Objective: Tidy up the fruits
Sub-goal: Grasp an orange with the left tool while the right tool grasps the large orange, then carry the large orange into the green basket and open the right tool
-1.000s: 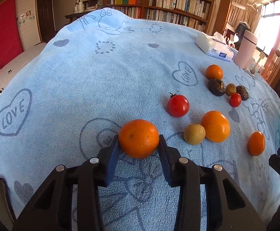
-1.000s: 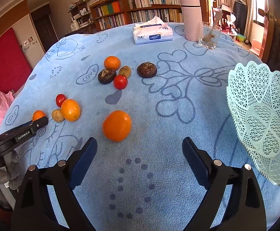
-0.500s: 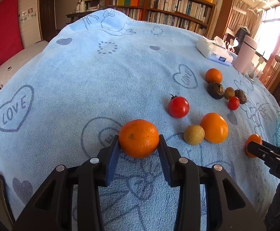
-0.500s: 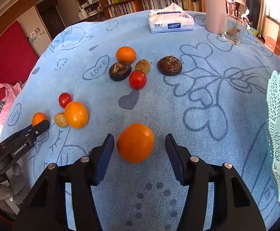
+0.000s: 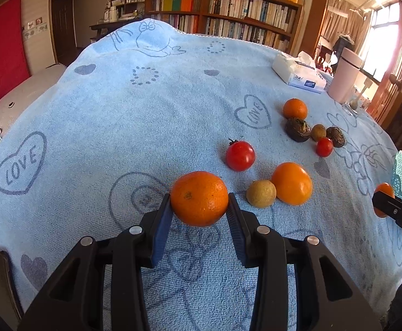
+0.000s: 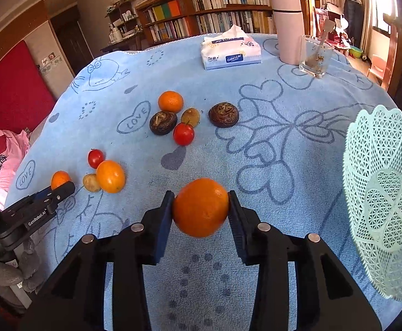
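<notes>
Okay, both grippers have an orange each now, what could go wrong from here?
1. The right gripper, its jaws closing, pinches its orange only at the sides with narrow pads; the round fruit might slip out on the way to the mint basket.
2. The basket looks tilted at the table's edge, so a dropped orange might tip it.
3. The left gripper holds an orange beside a small brown fruit; swinging it could knock that rolling.

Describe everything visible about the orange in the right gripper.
The orange is round, bright orange, with a finely dimpled, slightly glossy peel, whole and unmarked. It sits between the right gripper's blue-padded fingers, one pad on each side as the jaws close on it. It is over the blue towel, left of the mint lattice basket; whether it rests on the towel is unclear.
</notes>
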Demonstrator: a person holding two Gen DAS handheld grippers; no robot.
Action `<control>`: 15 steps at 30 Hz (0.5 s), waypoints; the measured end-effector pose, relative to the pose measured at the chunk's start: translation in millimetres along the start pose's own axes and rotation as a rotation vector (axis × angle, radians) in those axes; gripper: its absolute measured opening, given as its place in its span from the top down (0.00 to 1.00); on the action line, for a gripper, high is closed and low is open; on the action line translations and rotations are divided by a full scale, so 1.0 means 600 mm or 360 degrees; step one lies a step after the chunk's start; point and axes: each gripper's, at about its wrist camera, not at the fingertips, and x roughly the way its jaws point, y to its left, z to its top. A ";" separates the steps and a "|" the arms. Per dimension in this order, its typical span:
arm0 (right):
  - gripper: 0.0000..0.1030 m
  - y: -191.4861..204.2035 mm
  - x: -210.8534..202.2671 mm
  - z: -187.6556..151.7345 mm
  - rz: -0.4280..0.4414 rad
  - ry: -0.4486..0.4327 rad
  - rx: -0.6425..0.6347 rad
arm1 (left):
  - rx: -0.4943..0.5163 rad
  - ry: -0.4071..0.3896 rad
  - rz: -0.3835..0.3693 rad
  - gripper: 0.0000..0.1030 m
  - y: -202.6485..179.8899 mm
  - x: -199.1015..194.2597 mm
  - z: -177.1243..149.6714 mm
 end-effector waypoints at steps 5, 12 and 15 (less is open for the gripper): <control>0.61 -0.063 -0.054 0.004 -0.0099 -0.0101 0.0105 | 0.0074 -0.0040 -0.0030 0.62 -0.032 -0.019 0.007; 0.61 -0.182 -0.094 -0.005 -0.0337 -0.0146 0.0330 | 0.0184 -0.0061 -0.0076 0.62 -0.090 -0.033 0.011; 0.61 -0.232 -0.103 -0.011 -0.0433 -0.0147 0.0442 | 0.0229 -0.0068 -0.0097 0.62 -0.116 -0.038 0.012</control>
